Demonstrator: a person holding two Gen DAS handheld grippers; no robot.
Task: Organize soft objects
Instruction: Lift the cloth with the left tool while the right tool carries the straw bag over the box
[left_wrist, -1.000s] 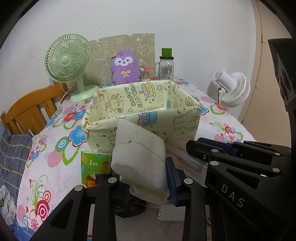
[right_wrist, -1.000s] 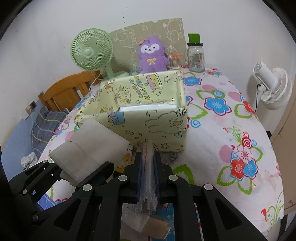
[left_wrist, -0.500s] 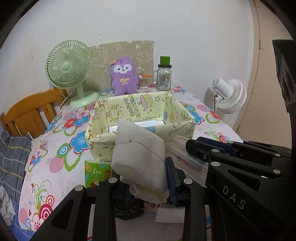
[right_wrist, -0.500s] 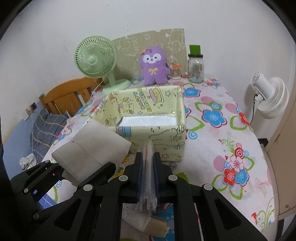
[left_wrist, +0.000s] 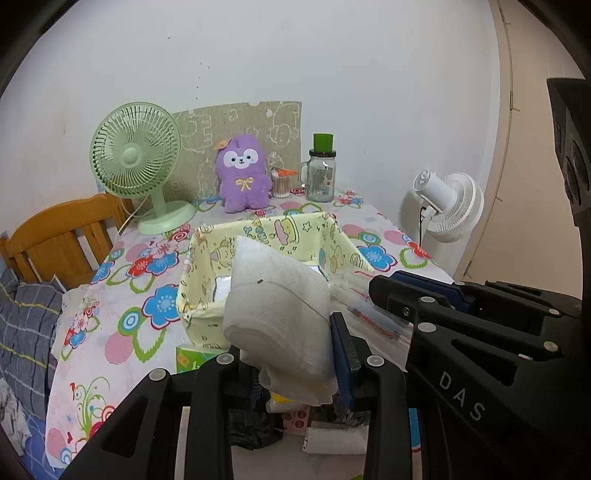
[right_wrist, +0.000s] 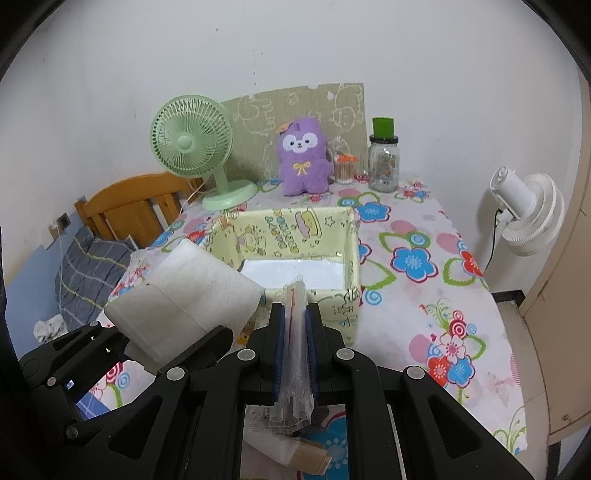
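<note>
My left gripper (left_wrist: 291, 347) is shut on a folded white cloth (left_wrist: 280, 306), which stands up between the blue pads. The same cloth (right_wrist: 184, 291) shows at the left of the right wrist view. My right gripper (right_wrist: 295, 314) is shut on a thin clear plastic packet (right_wrist: 295, 339) with a red line along it. Both grippers hang side by side above the near end of the table. Just beyond them sits an open yellow fabric box (right_wrist: 280, 225) with cartoon prints; something flat and white (right_wrist: 291, 271) lies on its bottom. In the left wrist view the box (left_wrist: 266, 227) is partly hidden by the cloth.
A flowered tablecloth (right_wrist: 410, 258) covers the table. At the back stand a green desk fan (right_wrist: 192, 144), a purple plush toy (right_wrist: 303, 158), a glass jar with a green lid (right_wrist: 384, 162) and a cotton-swab pot (right_wrist: 343, 170). A white fan (right_wrist: 524, 218) stands right, a wooden headboard (right_wrist: 133, 206) left. A green packet (left_wrist: 188, 360) lies below.
Both grippers have risen together with the cloth and the packet still held. The box now sits lower in both views and more of its inside shows.
</note>
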